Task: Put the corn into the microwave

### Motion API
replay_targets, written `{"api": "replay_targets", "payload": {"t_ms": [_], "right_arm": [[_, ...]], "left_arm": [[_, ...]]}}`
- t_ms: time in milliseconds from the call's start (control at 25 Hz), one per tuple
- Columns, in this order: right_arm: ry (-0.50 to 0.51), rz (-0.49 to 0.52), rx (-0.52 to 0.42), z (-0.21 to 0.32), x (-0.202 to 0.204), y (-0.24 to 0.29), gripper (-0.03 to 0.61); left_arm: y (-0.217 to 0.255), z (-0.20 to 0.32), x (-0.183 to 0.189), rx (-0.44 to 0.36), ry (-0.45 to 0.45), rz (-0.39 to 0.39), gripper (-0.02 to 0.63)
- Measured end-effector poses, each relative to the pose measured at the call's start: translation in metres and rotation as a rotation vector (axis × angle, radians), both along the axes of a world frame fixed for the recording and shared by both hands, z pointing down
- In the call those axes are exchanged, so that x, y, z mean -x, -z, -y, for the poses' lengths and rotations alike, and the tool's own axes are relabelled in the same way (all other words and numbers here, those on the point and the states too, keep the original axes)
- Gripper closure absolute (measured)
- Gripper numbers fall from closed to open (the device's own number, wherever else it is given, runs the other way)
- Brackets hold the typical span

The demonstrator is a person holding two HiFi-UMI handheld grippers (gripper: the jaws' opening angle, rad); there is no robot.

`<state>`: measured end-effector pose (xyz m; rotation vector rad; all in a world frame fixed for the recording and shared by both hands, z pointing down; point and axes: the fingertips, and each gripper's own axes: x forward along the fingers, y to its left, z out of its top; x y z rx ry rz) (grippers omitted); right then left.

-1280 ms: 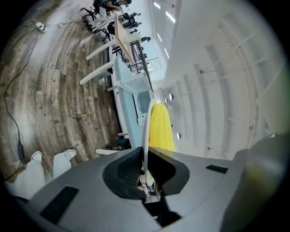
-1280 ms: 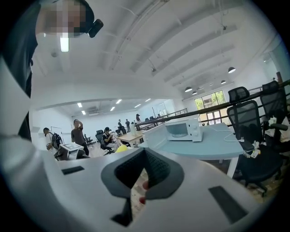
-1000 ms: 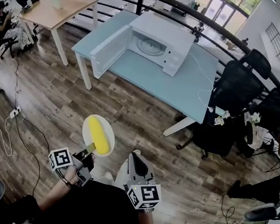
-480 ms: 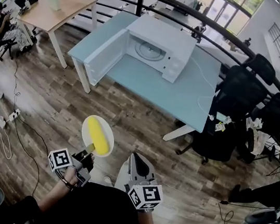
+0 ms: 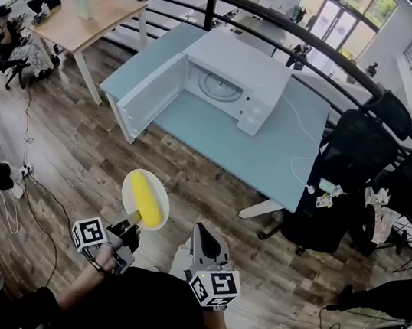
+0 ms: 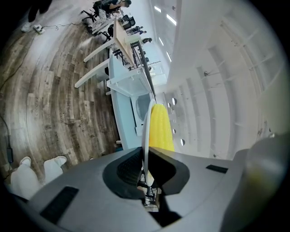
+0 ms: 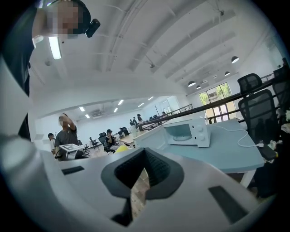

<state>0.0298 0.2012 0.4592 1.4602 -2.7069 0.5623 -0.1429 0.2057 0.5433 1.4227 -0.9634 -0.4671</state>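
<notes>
Left gripper has its jaws clamped on the near rim of the one white plate. My single cob of corn lies on that plate just beyond the fingertips, carried above the wood floor. Right gripper, the second of my two, hangs beside it, jaws together, nothing in them. One microwave stands well ahead on the pale blue table, its door swung open to the left.
</notes>
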Motion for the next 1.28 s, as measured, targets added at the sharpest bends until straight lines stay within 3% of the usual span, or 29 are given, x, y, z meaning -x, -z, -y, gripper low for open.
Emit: {"api": "replay_targets", "payload": {"t_ms": [720,1280], "right_arm": [[0.079,0.05,-0.014,0.098,-0.051,0.007,0.57],[0.058,0.055,0.003,0.142,-0.086,0.0,0.569]], "left_arm": [[0.008,0.086,-0.048,0.008,0.107,-0.007,0.588],[-0.003,0.136,-0.081,-0.016,0.096,-0.009,0.588]]}}
